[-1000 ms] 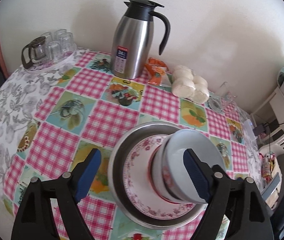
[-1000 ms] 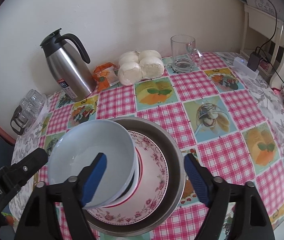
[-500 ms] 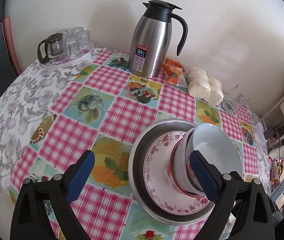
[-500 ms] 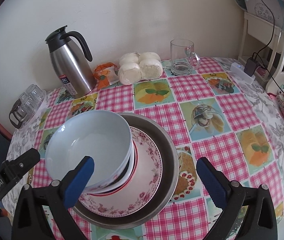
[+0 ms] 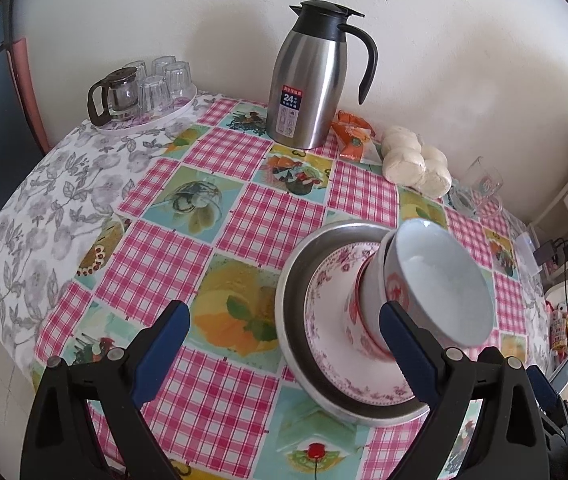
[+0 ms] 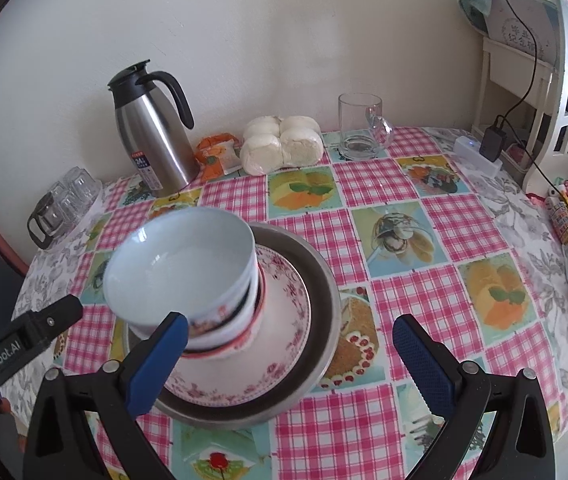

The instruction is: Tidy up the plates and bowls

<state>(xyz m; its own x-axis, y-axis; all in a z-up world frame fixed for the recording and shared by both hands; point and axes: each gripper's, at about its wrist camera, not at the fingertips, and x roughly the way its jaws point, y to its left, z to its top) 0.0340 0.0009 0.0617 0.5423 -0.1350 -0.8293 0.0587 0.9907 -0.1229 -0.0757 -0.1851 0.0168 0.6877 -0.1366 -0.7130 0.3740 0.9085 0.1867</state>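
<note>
Left gripper (image 5: pixel 284 338), right gripper (image 6: pixel 290 346): jaws spread wide, holding nothing. Stacked bowls (image 6: pixel 187 276) sit on floral plate (image 6: pixel 284 320) inside metal basin (image 6: pixel 324 280), mid-table (image 6: pixel 404 184). Thermos (image 6: pixel 151 128), buns (image 6: pixel 281 144) by wall.
</note>
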